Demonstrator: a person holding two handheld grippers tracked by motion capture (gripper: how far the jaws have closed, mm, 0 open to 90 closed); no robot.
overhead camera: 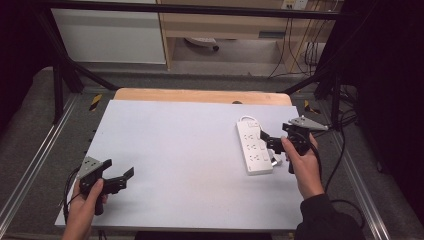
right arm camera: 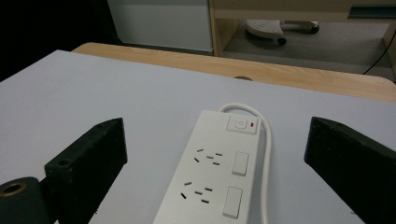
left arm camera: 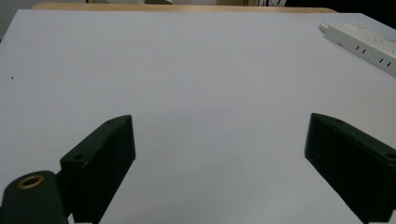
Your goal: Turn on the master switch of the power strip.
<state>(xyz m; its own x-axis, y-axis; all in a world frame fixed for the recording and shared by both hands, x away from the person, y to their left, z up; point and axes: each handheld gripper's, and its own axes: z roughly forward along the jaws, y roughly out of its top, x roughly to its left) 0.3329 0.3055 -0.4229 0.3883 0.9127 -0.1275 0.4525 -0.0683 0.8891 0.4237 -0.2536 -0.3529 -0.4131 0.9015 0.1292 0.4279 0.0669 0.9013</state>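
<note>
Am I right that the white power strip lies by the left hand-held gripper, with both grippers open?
Not quite. The white power strip lies by the right hand-held gripper, as the high view shows; the left hand-held gripper is far across the table. Both are indeed open.

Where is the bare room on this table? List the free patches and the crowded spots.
Free: the wide middle of the white table top, from the left gripper across to the power strip, and the whole far left part up to the wooden edge. Crowded: the right side, where the right gripper hangs open over the power strip and its white cord.
</note>
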